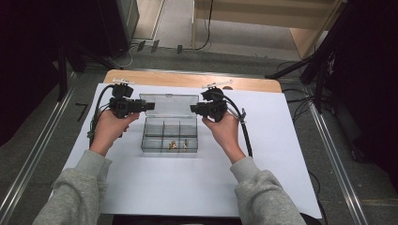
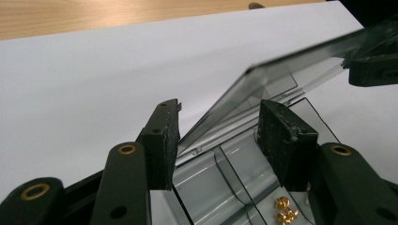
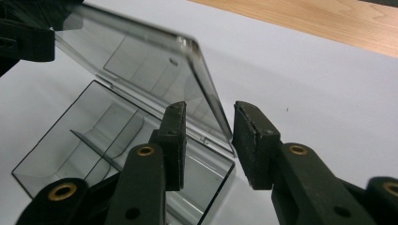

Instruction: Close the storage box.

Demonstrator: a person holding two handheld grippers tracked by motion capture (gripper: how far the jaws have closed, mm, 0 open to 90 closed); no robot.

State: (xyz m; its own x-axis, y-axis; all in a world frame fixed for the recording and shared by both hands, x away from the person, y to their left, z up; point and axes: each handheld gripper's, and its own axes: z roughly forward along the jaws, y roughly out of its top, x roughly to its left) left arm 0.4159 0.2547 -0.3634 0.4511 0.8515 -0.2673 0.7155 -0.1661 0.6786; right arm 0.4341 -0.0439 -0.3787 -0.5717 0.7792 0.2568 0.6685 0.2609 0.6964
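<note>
A: Status on the clear plastic box (image 1: pixel 169 133)?

B: Box is set on the white sheet (image 1: pixel 197 187) covering the surface, roughly mid-width and nearer the far edge than the near one. Lid (image 1: pixel 170 105) is seen raised on its hinge, standing up along the box's far side. So the opening looks done, or v. nearly.

A: Tools?

B: Left tool (image 1: pixel 149 106) is held at the lid's left end, right tool (image 1: pixel 193 109) at its right end. In the left gripper view the lid's edge (image 2: pixel 220 103) is seen between the two pads, but a gap shows on both sides, so it's released, nothing gripped. Same in the right gripper view: lid corner (image 3: pixel 206 79) sits just ahead of the parted pads, not pinched. Both released, approx. half spread.

A: Contents?

B: Box is split into compartments by dividers. Small gold-coloured parts (image 1: pixel 178 145) are seen in the near row, approx. the middle compartments; in the left gripper view they show as a little cluster (image 2: pixel 284 209). Other compartments look bare, as far as can be told.

A: What's left?

B: Judged from this: lid is up and appears to stand unsupported. If the job is only opening, tools need to be drawn clear. If parts are to be taken out or sorted, that hasn't been started; the parts lie untouched
</note>
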